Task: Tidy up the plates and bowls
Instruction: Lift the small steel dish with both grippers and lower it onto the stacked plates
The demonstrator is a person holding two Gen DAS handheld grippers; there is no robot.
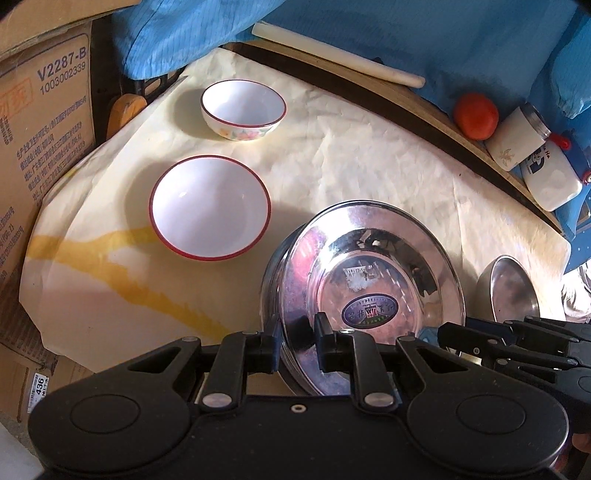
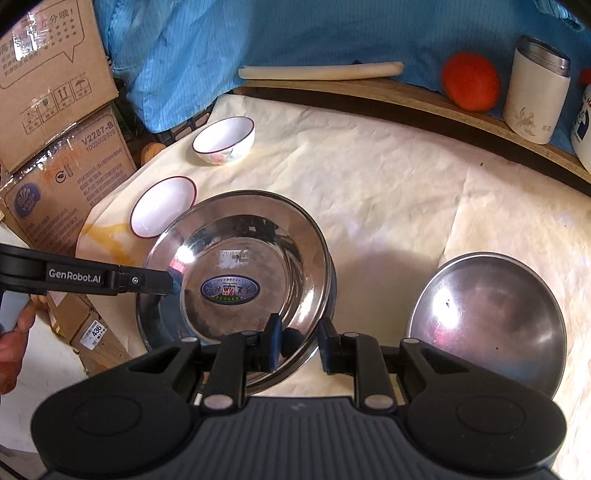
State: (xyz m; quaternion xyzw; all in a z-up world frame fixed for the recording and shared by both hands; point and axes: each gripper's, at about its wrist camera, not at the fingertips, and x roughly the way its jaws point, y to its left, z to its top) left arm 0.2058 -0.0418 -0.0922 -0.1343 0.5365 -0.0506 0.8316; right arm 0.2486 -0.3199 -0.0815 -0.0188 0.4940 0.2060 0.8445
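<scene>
Surface: covered in creased cream paper with a yellow stain at its left side. Blue cloth hangs behind; a wooden ledge along the back carries a white roll, an orange-red fruit, a white canister and a white bottle. Cardboard boxes are stacked on the left.

On the paper: small floral bowl at the back left, red-rimmed white bowl nearer, apart from it. Steel plate with an oval sticker sits on top of another steel dish, its rim just overlapping the red-rimmed bowl in the right wrist view. A second steel bowl stands to the right, apart.

Both grippers tilt steeply down at the steel plate. Left gripper: jaws clamped on the plate's near-left rim. Right gripper: jaws clamped on the near rim. A hand shows at the left edge of the right wrist view.
</scene>
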